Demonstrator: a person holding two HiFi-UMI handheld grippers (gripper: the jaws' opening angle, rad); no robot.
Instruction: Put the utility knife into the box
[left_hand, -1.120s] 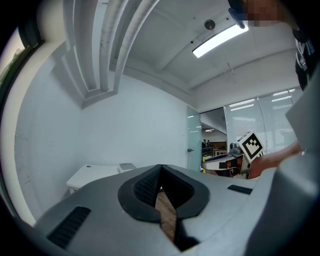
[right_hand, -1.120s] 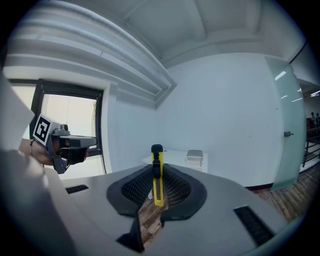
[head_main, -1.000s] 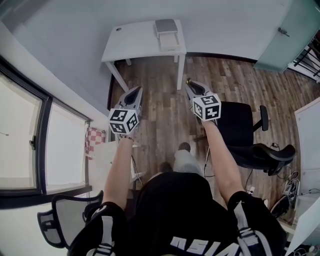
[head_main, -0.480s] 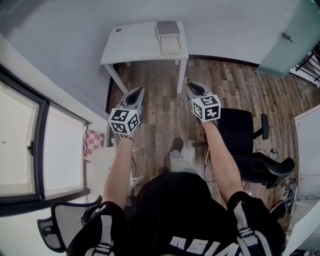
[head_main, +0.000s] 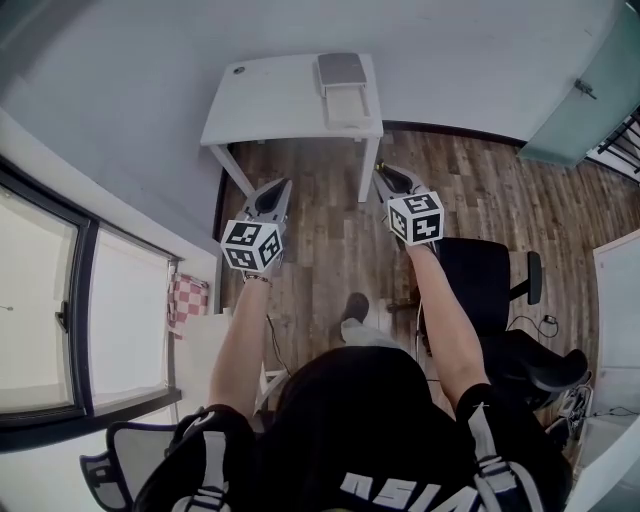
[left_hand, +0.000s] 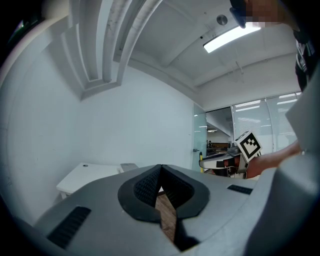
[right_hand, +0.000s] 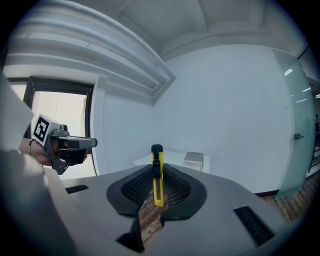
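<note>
Far left: window (head_main: 60, 300) with dark frame, not involved

Left gripper (head_main: 279, 187) held up over the wood floor (head_main: 330, 230), pointing toward the far wall. In the left gripper view its jaws are closed together with nothing between them, only floor showing through the slot below the pads (left_hand: 142, 187). It's idle and well apart from the table

Centre far: white table (head_main: 280, 100) against the wall. The box (head_main: 345, 85) sits on its right end, lid looks flipped open toward the wall, tray side nearer. Interior too small to read from here

Right gripper (head_main: 384, 174), level with the left one, also aimed at the table and well short of it. Its jaws are clamped on the utility knife (right_hand: 158, 187): yellow body, black slider and black end cap, standing upright between the pads, cap end poking out past the tips. So the knife is in the air in the right gripper, not yet near the box (right_hand: 194, 159)

Handling guess: light, rigid plastic shell, smooth sides, so it could pivot or slide in the pads if bumped. The mid-body pinch across the flat faces looks right. Blade appears retracted but I can't confirm it. Release should be low inside the tray, laid flat

Right near: black office chair (head_main: 480, 270), clear of the path
</note>
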